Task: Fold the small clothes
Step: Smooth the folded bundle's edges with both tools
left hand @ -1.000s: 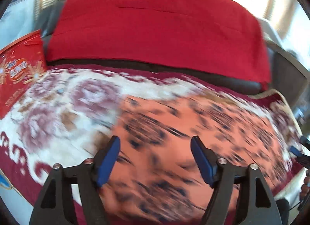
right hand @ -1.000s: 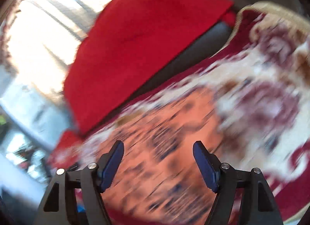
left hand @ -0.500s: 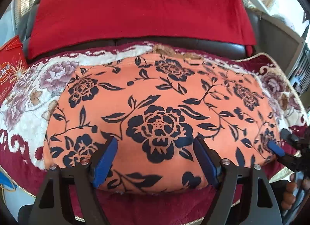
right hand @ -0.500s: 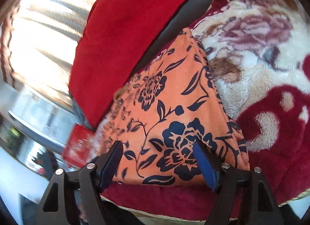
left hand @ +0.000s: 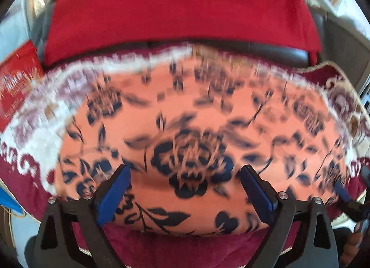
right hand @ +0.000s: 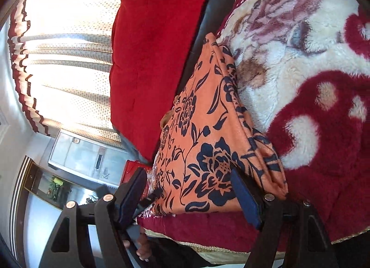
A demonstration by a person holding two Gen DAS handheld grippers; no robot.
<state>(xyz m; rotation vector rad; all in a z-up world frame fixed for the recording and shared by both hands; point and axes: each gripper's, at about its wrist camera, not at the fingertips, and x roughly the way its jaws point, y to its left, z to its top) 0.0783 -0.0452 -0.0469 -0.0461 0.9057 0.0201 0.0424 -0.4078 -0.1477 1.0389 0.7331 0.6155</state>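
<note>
Orange floral garment (left hand: 198,134), folded, lying flat on the plush blanket (left hand: 34,134).

Orange fabric with a dark navy rose-and-leaf print, spread as a wide rounded slab on the blanket's white-and-maroon floral pile; blurred in the left wrist view. Its far edge lies near the blanket's back border, its near edge just short of the front maroon band. In the right wrist view the garment (right hand: 203,134) shows stacked layered edges along the side nearest the blanket's (right hand: 300,64) white patch, with a tan bit at the far end.

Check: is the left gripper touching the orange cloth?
Cannot tell. In the blurred left wrist view the left gripper hangs over the orange cloth, jaws opening, nothing pinched; any gap underneath is hidden.
</note>
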